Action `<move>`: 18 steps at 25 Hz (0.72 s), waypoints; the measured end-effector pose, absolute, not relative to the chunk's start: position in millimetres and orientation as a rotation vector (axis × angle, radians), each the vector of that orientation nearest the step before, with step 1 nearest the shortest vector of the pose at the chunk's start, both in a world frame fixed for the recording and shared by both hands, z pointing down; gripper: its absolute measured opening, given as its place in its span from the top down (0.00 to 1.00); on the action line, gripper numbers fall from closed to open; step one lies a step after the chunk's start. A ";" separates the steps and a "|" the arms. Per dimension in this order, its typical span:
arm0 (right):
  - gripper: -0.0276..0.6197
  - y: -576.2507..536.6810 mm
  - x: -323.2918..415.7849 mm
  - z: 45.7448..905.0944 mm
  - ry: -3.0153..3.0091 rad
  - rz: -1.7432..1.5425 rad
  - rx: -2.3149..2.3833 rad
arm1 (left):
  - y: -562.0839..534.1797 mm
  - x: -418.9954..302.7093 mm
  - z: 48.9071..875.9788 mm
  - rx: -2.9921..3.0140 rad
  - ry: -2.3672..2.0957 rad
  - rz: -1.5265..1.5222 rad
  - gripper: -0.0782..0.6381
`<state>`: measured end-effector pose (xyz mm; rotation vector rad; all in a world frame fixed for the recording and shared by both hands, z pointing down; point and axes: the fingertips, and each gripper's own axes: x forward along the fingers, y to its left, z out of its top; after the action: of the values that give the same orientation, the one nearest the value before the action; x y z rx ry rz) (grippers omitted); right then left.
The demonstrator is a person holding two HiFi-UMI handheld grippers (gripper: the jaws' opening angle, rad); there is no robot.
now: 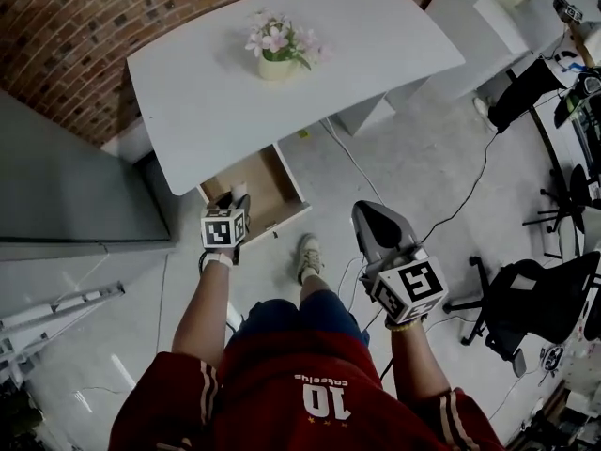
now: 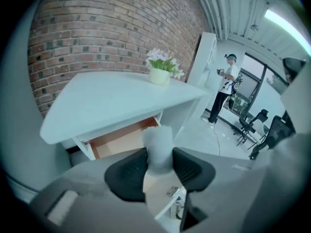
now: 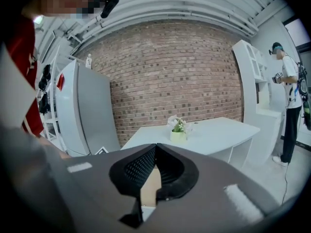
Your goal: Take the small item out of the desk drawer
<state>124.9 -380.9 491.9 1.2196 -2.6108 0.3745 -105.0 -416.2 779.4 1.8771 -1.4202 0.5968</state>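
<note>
One small item (image 2: pixel 158 142) in left gripper (image 2: pixel 159 165), one open drawer (image 1: pixel 278 186)

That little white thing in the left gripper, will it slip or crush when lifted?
The item looks fuzzy-edged, so probably light and squashy. It stands tall in the left hand-held gripper, so it might tilt.

The white number "10" is printed on the person's red shirt (image 1: pixel 282 388) and appears upside down in the head view. The small lettering beside it is illegible.
</note>
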 end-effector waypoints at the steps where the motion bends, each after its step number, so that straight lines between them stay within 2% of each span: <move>1: 0.96 -371.4 120.4 482.3 -2.620 0.355 1.214 | -408.2 -106.0 762.4 1.898 -1.424 0.573 0.66; 12: 0.96 -259.4 52.2 379.9 -2.757 0.149 1.145 | -273.9 -149.9 571.0 2.140 -1.422 0.305 0.66; 18: 0.96 -222.8 32.3 340.3 -2.766 0.047 1.127 | -220.0 -148.5 447.8 2.407 -1.458 0.157 0.66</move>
<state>32.3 -222.8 340.3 1.1273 -2.7665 0.0468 -148.5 -220.0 447.8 2.4075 -1.4575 0.1570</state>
